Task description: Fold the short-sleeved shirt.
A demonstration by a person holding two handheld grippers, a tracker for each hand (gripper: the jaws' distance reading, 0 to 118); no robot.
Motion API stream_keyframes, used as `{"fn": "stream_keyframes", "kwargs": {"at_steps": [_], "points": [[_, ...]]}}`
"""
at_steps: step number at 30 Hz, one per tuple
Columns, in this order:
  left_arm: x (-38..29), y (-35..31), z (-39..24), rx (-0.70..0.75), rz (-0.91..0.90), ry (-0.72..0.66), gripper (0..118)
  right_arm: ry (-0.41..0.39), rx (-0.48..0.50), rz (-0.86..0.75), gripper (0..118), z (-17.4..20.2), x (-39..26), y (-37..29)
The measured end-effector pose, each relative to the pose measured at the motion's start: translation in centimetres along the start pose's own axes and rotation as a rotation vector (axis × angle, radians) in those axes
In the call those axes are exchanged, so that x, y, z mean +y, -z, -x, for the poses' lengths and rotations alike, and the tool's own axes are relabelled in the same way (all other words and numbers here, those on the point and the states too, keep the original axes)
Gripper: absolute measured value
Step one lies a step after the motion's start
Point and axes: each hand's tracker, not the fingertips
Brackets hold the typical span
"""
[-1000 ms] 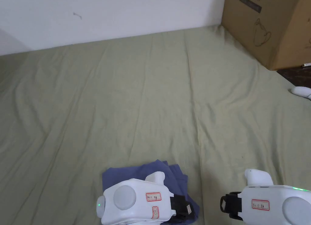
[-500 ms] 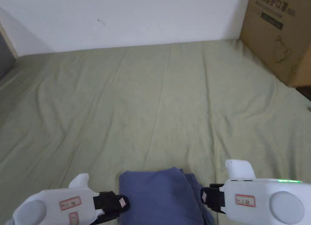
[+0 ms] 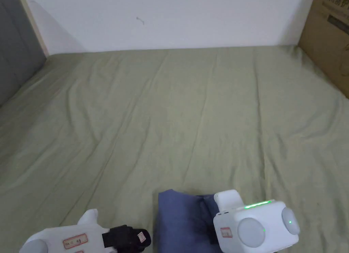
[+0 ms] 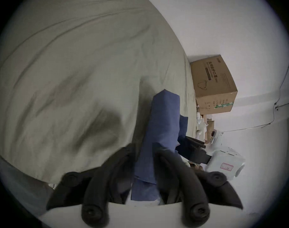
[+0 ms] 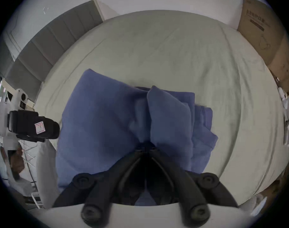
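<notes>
Green bedsheet [image 3: 191,120] covers the bed before us, running back to a white wall [image 3: 191,18], with a cardboard box [image 3: 329,35] at the far right and a grey headboard [image 3: 17,49] at the left. Our blue short-sleeved shirt [image 3: 177,223] lies at the near edge of the bed, already folded into a compact stack.

We judge the task close to its end: what remains is tidying or a last fold. Our right hand-held gripper [image 5: 146,146] sits over the shirt with its jaws drawn together, and a ridge of cloth rises just ahead of the tips, so it looks pinched on the fabric. Our left hand-held gripper [image 4: 145,151] has its jaws parted at the shirt's left edge, with blue cloth between them; whether they press on it we cannot tell.

Next we would lay the pinched ridge flat, keeping the layers beneath aligned.

From the head view the right hand-held gripper's white body hides its tips, while the right gripper view shows the ridge and several layers stepped out on the shirt's right side. From the left gripper view we see the stack edge-on, with the other hand-held gripper beyond it.
</notes>
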Motion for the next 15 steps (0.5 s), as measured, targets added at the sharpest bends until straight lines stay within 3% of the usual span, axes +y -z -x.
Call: {"fn": "stream_keyframes", "kwargs": {"at_steps": [1, 2, 3, 5, 15], "points": [[0.1, 0.2, -0.2, -0.003, 0.005, 0.009, 83, 0.018, 0.024, 0.01, 0, -0.5, 0.1, 0.1], [0.3, 0.5, -0.5, -0.001, 0.01, 0.025, 106, 0.052, 0.048, 0.011, 0, -1.0, 0.0, -0.1], [0.4, 0.8, -0.9, 0.009, 0.012, 0.036, 112, 0.08, 0.058, 0.008, 0, -1.2, 0.0, 0.0], [0.4, 1.7, -1.3, 0.037, 0.024, 0.067, 118, 0.105, 0.069, 0.0, 0, -1.5, -0.2, 0.0], [1.7, 9.3, -0.3, -0.151, 0.136, -0.007, 118, 0.119, 0.088, -0.012, 0, -2.0, -0.6, -0.1]]}}
